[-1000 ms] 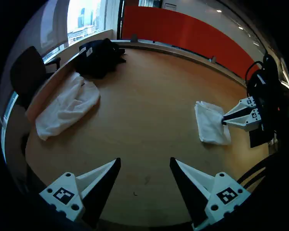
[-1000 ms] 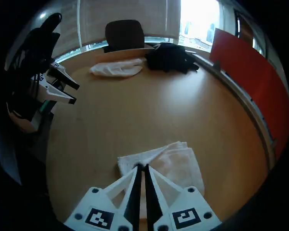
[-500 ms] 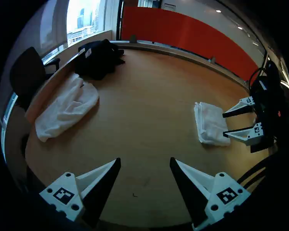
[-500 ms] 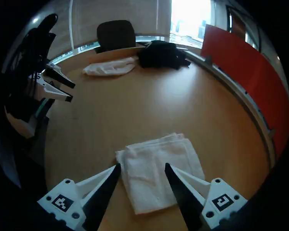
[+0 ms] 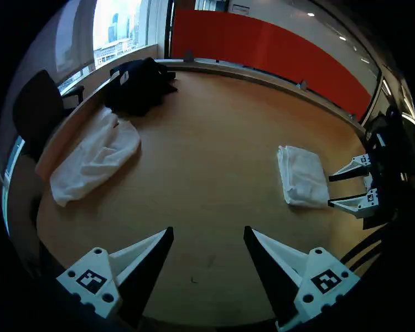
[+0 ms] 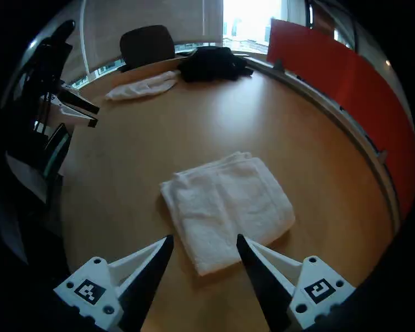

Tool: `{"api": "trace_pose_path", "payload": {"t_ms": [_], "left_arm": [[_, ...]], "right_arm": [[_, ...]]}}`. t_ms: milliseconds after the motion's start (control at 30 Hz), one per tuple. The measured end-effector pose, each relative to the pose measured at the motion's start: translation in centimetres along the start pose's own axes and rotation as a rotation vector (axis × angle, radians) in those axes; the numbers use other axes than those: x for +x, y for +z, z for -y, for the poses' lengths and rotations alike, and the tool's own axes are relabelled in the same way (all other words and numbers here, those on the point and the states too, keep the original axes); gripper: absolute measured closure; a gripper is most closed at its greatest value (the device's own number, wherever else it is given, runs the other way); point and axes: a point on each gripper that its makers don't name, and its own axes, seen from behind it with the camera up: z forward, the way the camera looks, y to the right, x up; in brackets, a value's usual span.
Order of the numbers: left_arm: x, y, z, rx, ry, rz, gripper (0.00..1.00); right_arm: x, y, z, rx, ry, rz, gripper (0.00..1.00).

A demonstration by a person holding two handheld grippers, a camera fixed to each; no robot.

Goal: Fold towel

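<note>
A folded white towel [image 6: 227, 207] lies flat on the wooden table [image 6: 207, 122], just beyond my right gripper [image 6: 205, 246], which is open and clear of the cloth. In the left gripper view the same folded towel [image 5: 301, 176] rests at the right side of the table, with the right gripper [image 5: 332, 191] open beside its near edge. My left gripper [image 5: 207, 235] hangs open over bare wood, far from the towel. The left gripper [image 6: 90, 115] also shows at the table's left edge in the right gripper view.
A crumpled white towel [image 5: 91, 155] lies at the table's far left edge, with a black bag [image 5: 135, 83] behind it and a dark chair [image 5: 36, 108] beyond. A red partition [image 5: 274, 50] runs along the far side. The crumpled towel [image 6: 144, 87] and bag [image 6: 210, 61] lie far off.
My right gripper went from shut on the towel's edge to open, then drew back from the towel, which now lies flat. My left gripper stayed open and nearly still.
</note>
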Motion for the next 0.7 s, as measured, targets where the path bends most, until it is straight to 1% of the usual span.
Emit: {"api": "trace_pose_path", "payload": {"t_ms": [167,400,600,700], "left_arm": [[0.1,0.0,-0.1,-0.002,0.005,-0.002,0.06],[0.0,-0.1,-0.1,-0.003,0.002,-0.003,0.06],[-0.2,-0.1,0.0,-0.002,0.000,-0.001,0.06],[-0.3,-0.1,0.0,-0.002,-0.002,0.001,0.06]], "right_arm": [[-0.4,-0.2,-0.1,-0.012,0.012,0.003,0.12],[-1.3,0.0,0.0,-0.024,0.014,0.021,0.12],[-2.7,0.4,-0.2,-0.050,0.038,0.051,0.15],[-3.6,0.5,-0.3,-0.064,0.057,0.072,0.19]]}}
